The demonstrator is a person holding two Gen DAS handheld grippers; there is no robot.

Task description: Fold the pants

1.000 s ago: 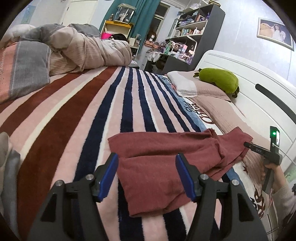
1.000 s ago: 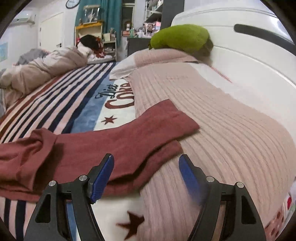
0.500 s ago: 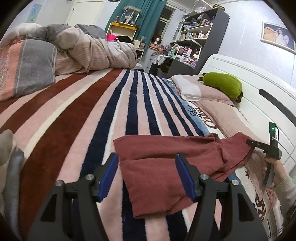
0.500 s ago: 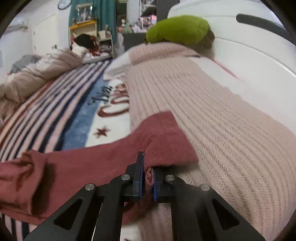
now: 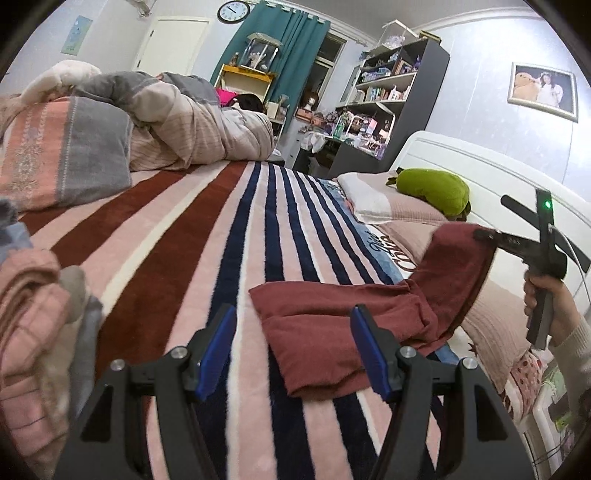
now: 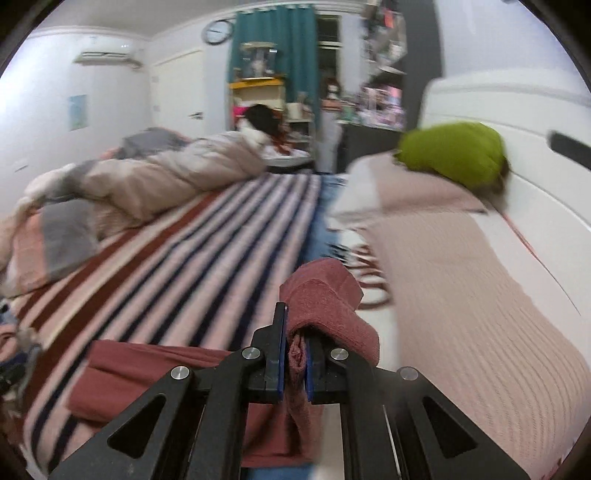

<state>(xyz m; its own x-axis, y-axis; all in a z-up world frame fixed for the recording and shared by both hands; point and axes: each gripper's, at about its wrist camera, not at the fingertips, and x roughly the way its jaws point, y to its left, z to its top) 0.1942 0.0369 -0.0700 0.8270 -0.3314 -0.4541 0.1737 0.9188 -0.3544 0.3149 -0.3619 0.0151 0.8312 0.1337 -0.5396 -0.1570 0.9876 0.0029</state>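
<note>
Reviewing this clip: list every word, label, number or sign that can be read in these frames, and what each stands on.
"Diet": dark script on the blue and white part of the blanket, only partly clear.
Red script below it: cut off by the maroon pants, not readable.
Wall clock: numerals too small to read.
Shelf items: labels too small.
Right wrist view: blurred, nothing readable.

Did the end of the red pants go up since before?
Yes. The right gripper, shut on the red pants, lifted that end off the pink pillow, toward the white headboard.
</note>
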